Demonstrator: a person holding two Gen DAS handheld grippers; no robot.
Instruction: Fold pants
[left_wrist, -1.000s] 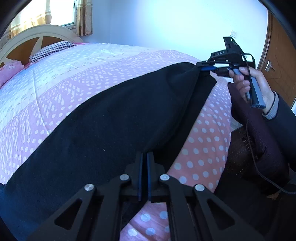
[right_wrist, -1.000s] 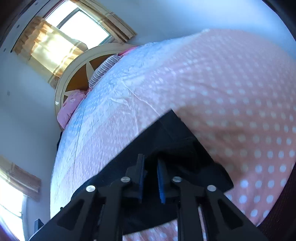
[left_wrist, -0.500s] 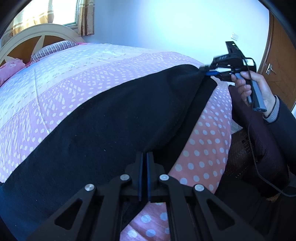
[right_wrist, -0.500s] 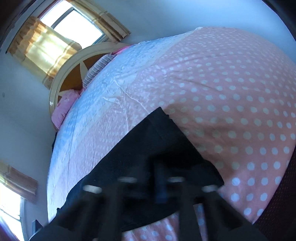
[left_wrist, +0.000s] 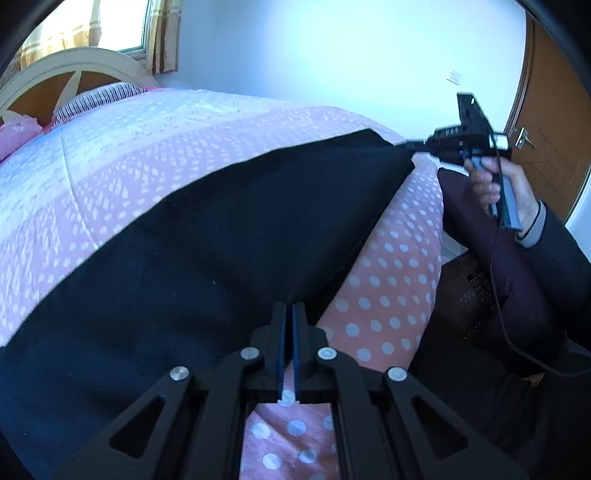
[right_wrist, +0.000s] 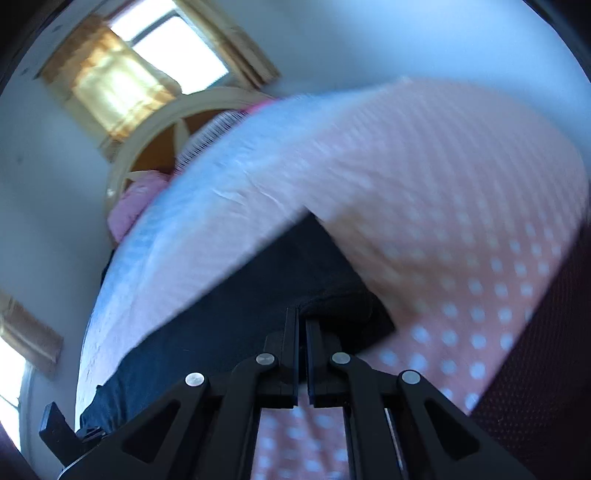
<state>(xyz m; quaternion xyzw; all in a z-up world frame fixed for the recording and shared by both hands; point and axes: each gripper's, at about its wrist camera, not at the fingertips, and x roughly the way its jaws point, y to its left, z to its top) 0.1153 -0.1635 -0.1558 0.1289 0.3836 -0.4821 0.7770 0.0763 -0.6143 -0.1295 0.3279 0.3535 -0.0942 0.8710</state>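
Two grippers clamp one pair of black pants (left_wrist: 207, 236), a matte, soft fabric spread over a quilt (left_wrist: 110, 147) printed with white dots on pink, with paler bands toward the headboard (left_wrist: 44, 74). The left gripper (left_wrist: 289, 308) has flat black fingers with blue pads, pressed together on the near edge of the pants; only a thin slit shows between them. The right gripper (left_wrist: 408, 144), seen from the left wrist view, pinches the far corner of the pants, which draws to a taut point at its tip; a hand (left_wrist: 506, 188) grips its handle and a thin cable hangs from it. In the right wrist view the same gripper (right_wrist: 301, 314) has its fingers drawn near together on a bunched dark fold, though blur hides the contact itself. The pants lie on the near side of the bed as a long, broad strip. Their long axis runs from the left gripper's side diagonally up and right to the held corner, roughly along the bed's near edge. A striped pillow (left_wrist: 99, 98) and a pink pillow (left_wrist: 16, 136) sit at the curved cream headboard, under a curtained window (left_wrist: 122, 26). A wooden door (left_wrist: 543, 140) with a lever handle stands behind the right gripper. A dark sleeve (left_wrist: 561, 258) and dark maroon cloth (left_wrist: 498, 266) fill the right margin beside the bed.
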